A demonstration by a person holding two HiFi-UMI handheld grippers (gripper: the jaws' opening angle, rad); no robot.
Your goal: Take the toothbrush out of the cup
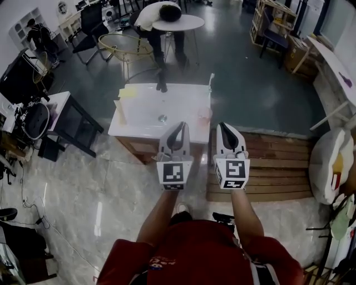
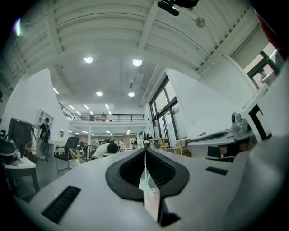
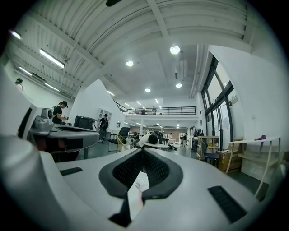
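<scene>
In the head view a white toothbrush (image 1: 211, 83) stands in a pale pink see-through cup (image 1: 204, 116) on the right side of a white washbasin counter (image 1: 133, 129). My left gripper (image 1: 179, 127) and right gripper (image 1: 223, 127) are held side by side in front of the counter, nearer to me than the cup and apart from it. Both are shut with nothing between the jaws. The left gripper view shows my left gripper (image 2: 145, 151) with its jaws pressed together. In the right gripper view the right gripper (image 3: 142, 150) is the same. Both of these views look level across the room and miss the cup.
The basin has a drain (image 1: 162, 118) and a dark tap (image 1: 161, 84). A yellowish item (image 1: 118, 108) stands at the counter's left edge. A wooden slatted platform (image 1: 272, 167) lies to the right. A person (image 1: 166, 14) leans on a round table behind, and a black stool (image 1: 75, 125) stands to the left.
</scene>
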